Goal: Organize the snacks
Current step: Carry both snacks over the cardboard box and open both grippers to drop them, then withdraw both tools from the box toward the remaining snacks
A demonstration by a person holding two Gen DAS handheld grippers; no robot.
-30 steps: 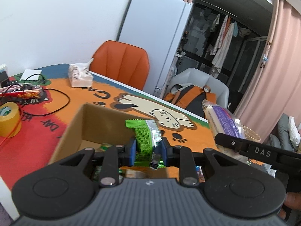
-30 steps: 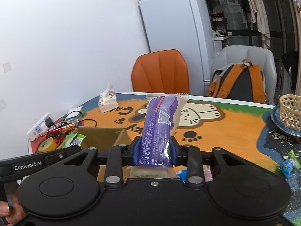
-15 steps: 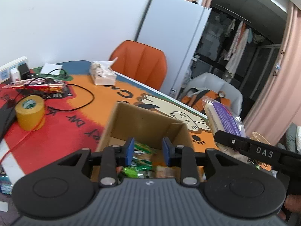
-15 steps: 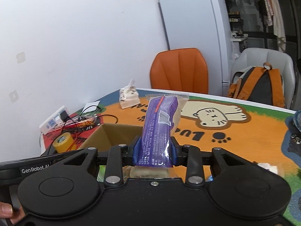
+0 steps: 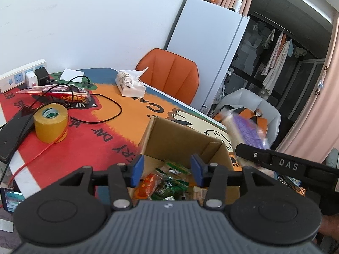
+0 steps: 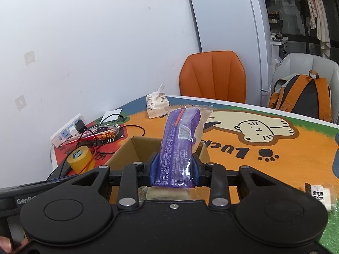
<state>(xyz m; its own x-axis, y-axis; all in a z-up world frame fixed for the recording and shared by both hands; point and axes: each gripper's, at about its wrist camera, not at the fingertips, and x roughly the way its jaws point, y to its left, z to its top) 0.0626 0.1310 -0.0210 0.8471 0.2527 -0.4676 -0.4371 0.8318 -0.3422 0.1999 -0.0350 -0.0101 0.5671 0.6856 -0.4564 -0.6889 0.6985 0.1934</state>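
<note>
The left gripper has its jaws opening, blue pads standing apart with nothing between them, and it hangs just above the near end of an open cardboard box. Straight below and ahead of its fingers, inside the box, lie loose snack packets, green ones and an orange one among them. The right gripper is clamped on a purple snack pack, its pads pressing both sides of the lower part while the pack stands up and tilts away from the camera, its clear upper end showing pale contents. That pack sits over the box's far right corner as seen from the left gripper, blurred there. Beyond the box stretches a cat-print table mat. Off to the left of both grippers are a roll of yellow tape, a red snack packet under a black cable, and a white power strip at the wall. Farther ahead stand a tissue pack and an orange chair. To the right of the right gripper, another small wrapped snack lies on the mat.
</note>
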